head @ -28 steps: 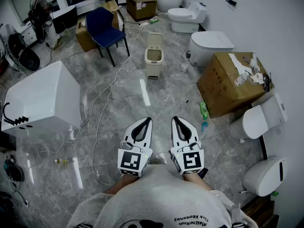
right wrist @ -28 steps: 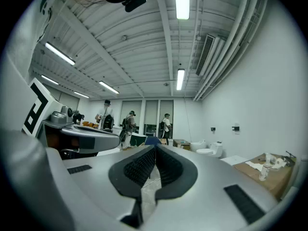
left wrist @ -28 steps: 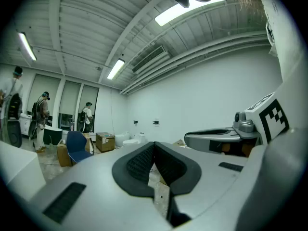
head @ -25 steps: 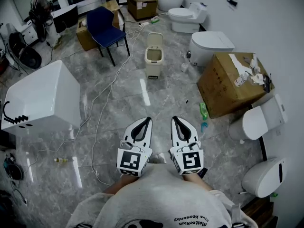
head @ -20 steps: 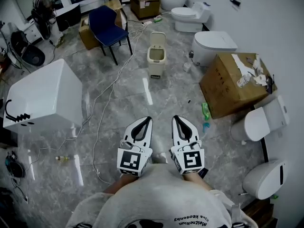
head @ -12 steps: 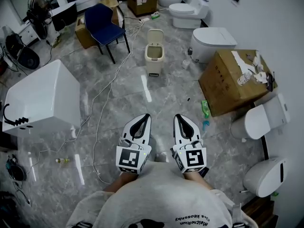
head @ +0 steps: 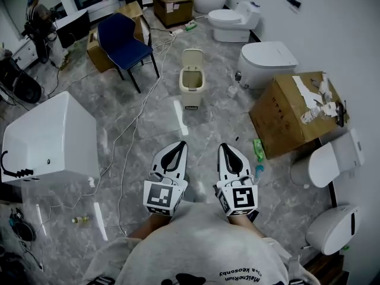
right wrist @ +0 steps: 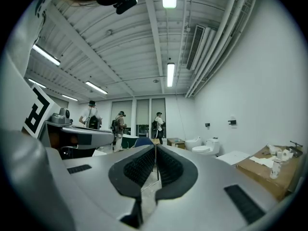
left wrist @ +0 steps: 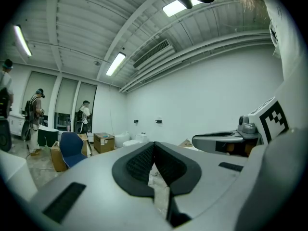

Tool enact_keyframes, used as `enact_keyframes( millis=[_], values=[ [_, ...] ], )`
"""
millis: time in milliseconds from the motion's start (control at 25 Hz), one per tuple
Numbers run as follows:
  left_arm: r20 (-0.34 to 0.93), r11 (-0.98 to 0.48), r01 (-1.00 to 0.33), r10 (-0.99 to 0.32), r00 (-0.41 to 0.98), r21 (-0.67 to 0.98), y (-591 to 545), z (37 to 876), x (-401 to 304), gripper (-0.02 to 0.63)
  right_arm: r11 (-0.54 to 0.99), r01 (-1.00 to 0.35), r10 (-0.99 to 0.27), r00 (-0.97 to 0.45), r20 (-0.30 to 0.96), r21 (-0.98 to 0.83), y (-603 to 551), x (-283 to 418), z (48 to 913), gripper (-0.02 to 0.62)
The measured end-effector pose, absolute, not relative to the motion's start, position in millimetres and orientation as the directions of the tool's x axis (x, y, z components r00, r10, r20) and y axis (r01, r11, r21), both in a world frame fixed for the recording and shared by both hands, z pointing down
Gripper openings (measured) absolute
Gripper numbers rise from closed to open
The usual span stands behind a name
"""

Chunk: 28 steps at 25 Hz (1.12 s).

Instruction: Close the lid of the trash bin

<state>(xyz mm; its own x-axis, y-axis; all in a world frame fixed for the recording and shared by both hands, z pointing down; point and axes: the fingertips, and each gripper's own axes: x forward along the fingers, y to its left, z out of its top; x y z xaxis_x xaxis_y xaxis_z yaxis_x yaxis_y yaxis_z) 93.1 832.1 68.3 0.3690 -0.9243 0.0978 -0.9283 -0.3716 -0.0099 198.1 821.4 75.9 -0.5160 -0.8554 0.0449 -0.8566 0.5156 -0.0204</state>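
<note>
A small beige trash bin [head: 190,86] stands on the grey marble floor ahead of me, its lid [head: 193,57] tipped up and back so the inside shows. My left gripper [head: 179,145] and right gripper [head: 223,147] are held side by side close to my body, well short of the bin, both shut and empty. In the left gripper view the left gripper [left wrist: 154,143] has its pads together, with the right gripper's body at the right edge. In the right gripper view the right gripper [right wrist: 155,146] is shut too; the bin is hidden behind the jaws.
A blue chair [head: 124,40] stands left of the bin, a white cable [head: 127,129] trails across the floor. A white box [head: 47,140] sits at left, a cardboard box [head: 297,108] and several toilets [head: 266,58] at right. People [right wrist: 91,114] stand by the far windows.
The view has shifted forward over the floor: the bin, chair and boxes have slid down and nearer in the head view. Both grippers stay shut, side by side.
</note>
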Motion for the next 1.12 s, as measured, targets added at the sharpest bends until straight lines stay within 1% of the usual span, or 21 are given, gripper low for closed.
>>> enact_keyframes(
  millis=[360, 560, 760, 1120],
  values=[
    [0.100, -0.419, -0.908, -0.904, 0.415, -0.023, 680, 62, 41, 0.020, 0.483, -0.875, -0.874, -0.484, 0.034, -0.026, 669, 140, 71, 0.032],
    [0.092, -0.435, -0.900, -0.897, 0.432, -0.009, 627, 64, 20, 0.020, 0.496, -0.867, -0.868, -0.497, 0.007, -0.041, 610, 111, 60, 0.032],
    [0.077, -0.429, -0.903, -0.901, 0.427, -0.019, 584, 58, 6, 0.020, 0.489, -0.872, -0.873, -0.488, -0.014, -0.019, 567, 103, 50, 0.032],
    [0.068, -0.386, -0.922, -0.921, 0.384, -0.017, 520, 61, -17, 0.020, 0.457, -0.890, -0.890, -0.457, 0.007, 0.007, 504, 104, 60, 0.032]
  ],
)
